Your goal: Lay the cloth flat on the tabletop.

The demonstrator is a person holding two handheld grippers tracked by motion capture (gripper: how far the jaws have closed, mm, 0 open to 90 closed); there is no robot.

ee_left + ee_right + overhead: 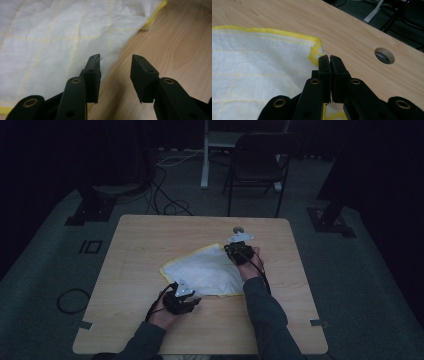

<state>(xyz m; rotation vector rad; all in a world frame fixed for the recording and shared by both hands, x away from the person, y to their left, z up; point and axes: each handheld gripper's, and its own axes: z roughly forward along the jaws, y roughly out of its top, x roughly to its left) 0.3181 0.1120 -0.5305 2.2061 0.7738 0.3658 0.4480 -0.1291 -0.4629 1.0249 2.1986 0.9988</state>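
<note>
Near the tabletop's [150, 240] middle lies a white yellow-hemmed cloth [207, 270], soft and limp. Right tongs [329, 58] pinch its far corner; left tongs [115, 65] gape at its near edge, the sensible hold.

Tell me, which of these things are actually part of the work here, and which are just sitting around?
Part of the work:
- white cloth with yellow border
- left gripper, jaws open beside the cloth's edge
- right gripper, shut at the cloth's corner
- wooden table under it

Just lying about:
- black folding chair
- cables on the floor
- round hole in the tabletop
</note>
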